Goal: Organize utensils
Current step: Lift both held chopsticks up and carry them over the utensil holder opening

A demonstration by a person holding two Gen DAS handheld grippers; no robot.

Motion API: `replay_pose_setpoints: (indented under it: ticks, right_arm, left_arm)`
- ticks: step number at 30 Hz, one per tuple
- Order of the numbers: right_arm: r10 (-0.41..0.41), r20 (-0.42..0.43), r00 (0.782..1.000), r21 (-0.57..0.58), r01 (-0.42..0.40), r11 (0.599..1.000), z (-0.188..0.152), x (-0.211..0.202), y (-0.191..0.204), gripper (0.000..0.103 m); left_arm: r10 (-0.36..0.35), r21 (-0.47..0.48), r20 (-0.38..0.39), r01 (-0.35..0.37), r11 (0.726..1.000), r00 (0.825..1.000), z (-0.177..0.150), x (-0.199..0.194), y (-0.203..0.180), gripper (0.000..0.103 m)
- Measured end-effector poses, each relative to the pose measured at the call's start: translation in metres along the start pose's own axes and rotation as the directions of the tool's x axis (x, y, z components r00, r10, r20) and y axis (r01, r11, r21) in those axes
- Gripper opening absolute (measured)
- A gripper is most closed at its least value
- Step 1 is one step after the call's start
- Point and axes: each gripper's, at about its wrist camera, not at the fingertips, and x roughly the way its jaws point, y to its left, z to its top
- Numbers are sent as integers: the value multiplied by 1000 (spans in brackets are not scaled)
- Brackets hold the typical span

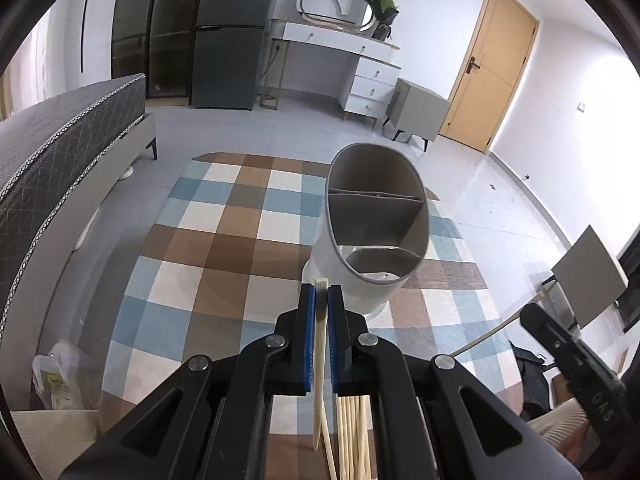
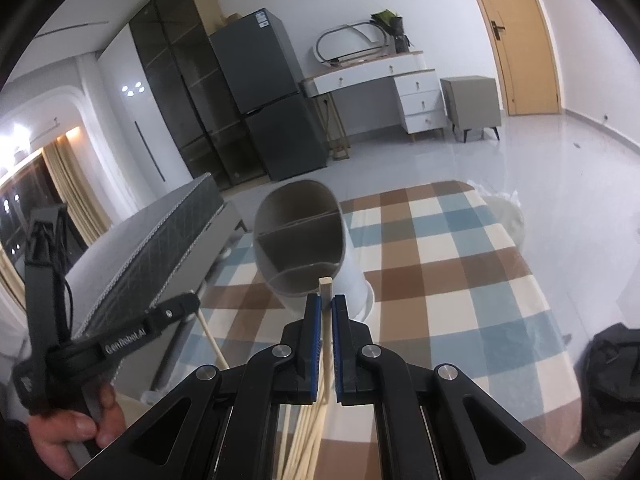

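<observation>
Item: pale wooden chopsticks, two in hand. One chopstick (image 1: 320, 344) is clamped between the blue pads of the left gripper (image 1: 321, 294), thick end poking just past the tips; a second chopstick (image 2: 326, 320) is clamped likewise in the right gripper (image 2: 325, 304). Both are held lengthwise, probably so each can drop end-first.

Remaining stock: loose chopsticks (image 1: 354, 436) lie bundled below the left gripper.

Destination: grey divided utensil holder (image 1: 376, 232), open-topped with three compartments that look empty, standing just beyond both grippers on a glass table (image 1: 508, 216).

Beneath: checked rug (image 1: 208, 240). Beside: mattress (image 1: 60, 152).
</observation>
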Motion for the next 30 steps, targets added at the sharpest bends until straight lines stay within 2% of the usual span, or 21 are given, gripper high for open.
replay_pose_setpoints:
  ticks: [5,10,15,22,26,30]
  right_arm:
    - [-11,15,1000,-24,11,1000,2,-11,9,5]
    - [-8,66,998,-42,11,999,17,-25,15,5]
    - [-6,105,994,-82,15,997,52,-34,18,5]
    - [19,143,990,-168,6,986,113,-36,32,5]
    - [40,165,986,-243,1,970,148,-26,47,5]
    - [57,166,984,-290,-6,957,169,-5,59,5]
  left_arm:
    - [-24,-9,31,24,1000,999,8,-13,1,2]
    - [-60,-13,39,60,998,997,22,-24,-2,2]
    - [-89,-19,70,91,996,994,48,-40,-3,2]
    - [-158,-50,127,166,985,979,103,-56,-10,2]
    - [-165,-36,174,174,984,971,135,-56,-17,2]
    - [-166,-16,196,172,985,967,158,-43,-21,1]
